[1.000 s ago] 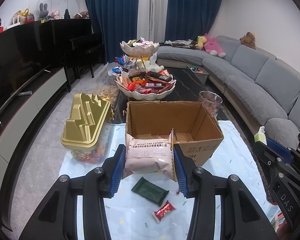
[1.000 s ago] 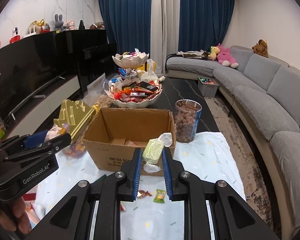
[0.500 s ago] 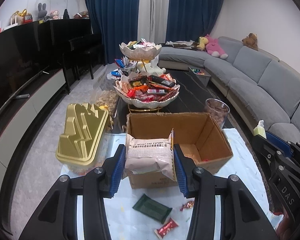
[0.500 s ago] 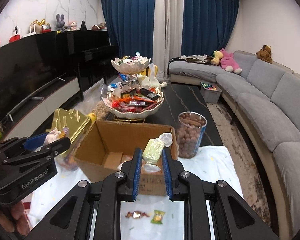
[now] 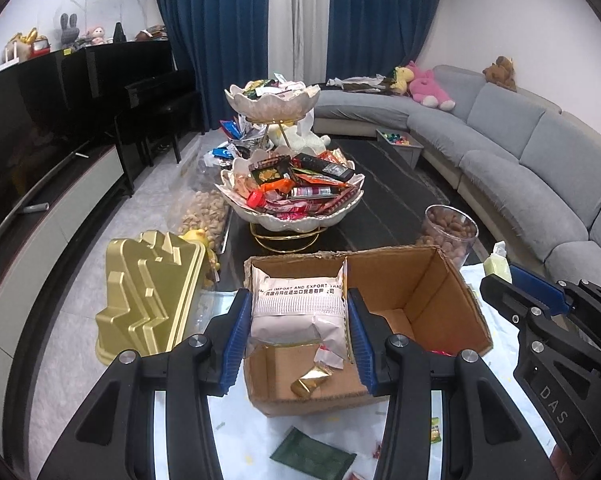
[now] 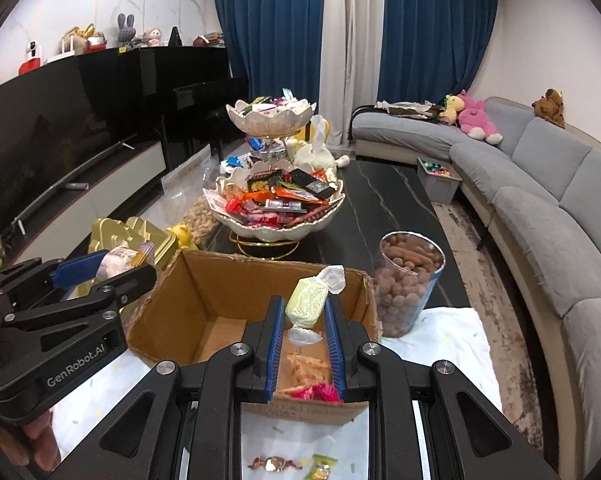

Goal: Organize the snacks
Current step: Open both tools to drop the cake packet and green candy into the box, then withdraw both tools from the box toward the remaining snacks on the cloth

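My left gripper [image 5: 298, 312] is shut on a pale pink snack packet [image 5: 298, 314] with printed text, held above the open cardboard box [image 5: 452, 300]. My right gripper [image 6: 302, 318] is shut on a small light green wrapped sweet [image 6: 306, 300], held over the same box [image 6: 204, 284] from its near side. The box holds a few wrapped snacks, among them a gold one [image 5: 308, 380] and an orange packet [image 6: 306, 370]. The right gripper shows at the right edge of the left wrist view [image 5: 496, 276]; the left gripper shows at the left of the right wrist view [image 6: 112, 266].
Loose sweets [image 6: 274, 462] and a dark green packet [image 5: 312, 458] lie on the white cloth [image 6: 452, 344] before the box. A gold-lidded container [image 5: 148, 292] stands left, a clear jar of nuts [image 6: 408, 280] right. A two-tier snack stand [image 5: 292, 196] is behind.
Both grippers have moved forward and up with their snacks, from in front of the box to above its opening. The box's inside now shows.
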A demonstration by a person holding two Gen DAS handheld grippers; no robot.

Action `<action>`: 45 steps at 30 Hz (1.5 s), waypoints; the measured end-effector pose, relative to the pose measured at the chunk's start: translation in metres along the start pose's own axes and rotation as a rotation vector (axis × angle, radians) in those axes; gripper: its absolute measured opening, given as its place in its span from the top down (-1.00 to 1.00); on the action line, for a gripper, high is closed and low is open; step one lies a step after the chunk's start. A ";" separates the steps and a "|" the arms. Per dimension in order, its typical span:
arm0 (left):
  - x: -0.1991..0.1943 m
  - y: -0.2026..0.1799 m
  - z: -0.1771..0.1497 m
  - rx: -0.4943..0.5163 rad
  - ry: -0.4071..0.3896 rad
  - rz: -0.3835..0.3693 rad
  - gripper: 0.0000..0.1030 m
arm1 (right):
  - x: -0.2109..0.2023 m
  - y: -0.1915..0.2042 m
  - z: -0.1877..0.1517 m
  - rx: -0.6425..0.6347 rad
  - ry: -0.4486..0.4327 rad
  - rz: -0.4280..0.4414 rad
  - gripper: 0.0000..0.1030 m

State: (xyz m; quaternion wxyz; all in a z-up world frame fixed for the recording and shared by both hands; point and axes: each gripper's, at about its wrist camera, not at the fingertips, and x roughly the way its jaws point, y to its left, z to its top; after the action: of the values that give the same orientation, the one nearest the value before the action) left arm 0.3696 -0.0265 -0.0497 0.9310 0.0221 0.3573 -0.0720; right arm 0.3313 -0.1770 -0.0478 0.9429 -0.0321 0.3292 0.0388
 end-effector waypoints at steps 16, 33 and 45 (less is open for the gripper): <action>0.040 0.004 -0.012 -0.013 0.078 -0.015 0.09 | 0.042 0.000 0.000 -0.002 0.078 0.020 0.57; 0.025 0.014 -0.011 -0.032 0.063 0.014 -0.75 | 0.029 -0.010 0.005 -0.006 0.041 -0.028 -0.45; 0.003 0.011 -0.013 -0.027 0.040 0.028 -0.81 | 0.007 -0.014 0.005 0.009 0.014 -0.048 -0.45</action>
State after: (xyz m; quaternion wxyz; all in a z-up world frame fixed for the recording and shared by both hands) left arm 0.3649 -0.0147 -0.0610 0.9247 0.0160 0.3764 -0.0539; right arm 0.3410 -0.1898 -0.0473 0.9414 -0.0359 0.3350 0.0143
